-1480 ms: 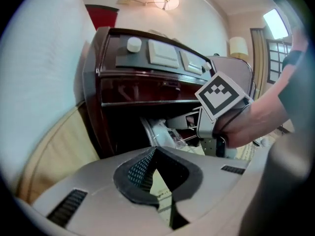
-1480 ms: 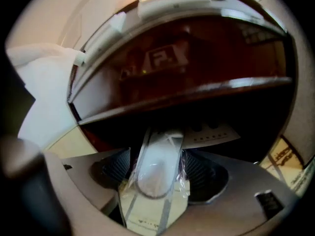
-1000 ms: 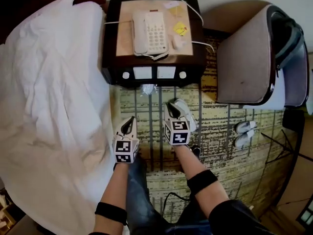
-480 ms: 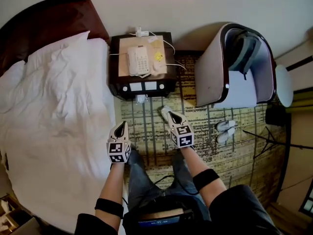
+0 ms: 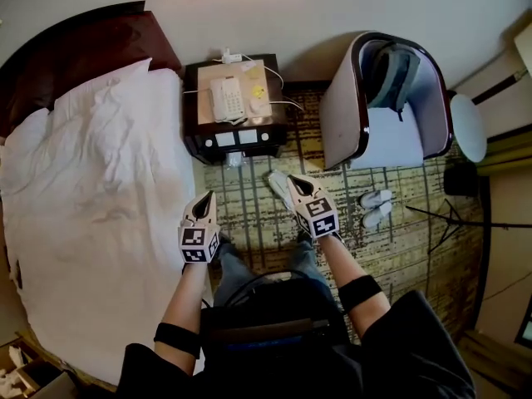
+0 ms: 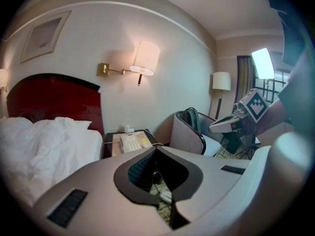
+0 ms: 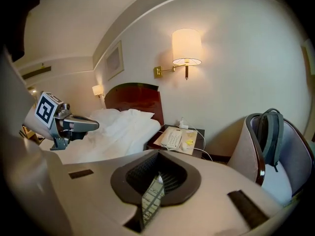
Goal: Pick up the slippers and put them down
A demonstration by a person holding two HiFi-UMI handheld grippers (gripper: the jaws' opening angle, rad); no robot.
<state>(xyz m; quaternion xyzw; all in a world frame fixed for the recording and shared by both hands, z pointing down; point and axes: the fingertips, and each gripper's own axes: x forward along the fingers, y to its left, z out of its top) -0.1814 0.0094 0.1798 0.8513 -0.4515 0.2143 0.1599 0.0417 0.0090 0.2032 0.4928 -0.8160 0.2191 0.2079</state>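
One white slipper [image 5: 277,182] lies on the patterned carpet [image 5: 249,223] in front of the nightstand; a sliver of this slipper [image 6: 166,196] shows through the left gripper's jaw gap. Two more white slippers [image 5: 375,208] lie side by side near the armchair. My right gripper [image 5: 293,181] hangs high above the near slipper, shut and empty. My left gripper [image 5: 206,196] is level with it by the bed edge, also shut and empty. In the gripper views the left gripper [image 6: 156,150] and the right gripper [image 7: 158,153] show closed jaws holding nothing.
A dark nightstand [image 5: 199,144] carries a white phone [image 5: 226,98] and cables. The white bed [image 5: 91,206] fills the left. An armchair [image 5: 349,131] with a backpack [image 5: 391,77] stands right, a stand's legs [image 5: 449,219] beside it. The person's legs are below.
Both grippers and the head camera have risen well above the floor, so the room looks smaller. The near slipper stays on the carpet below the right gripper.
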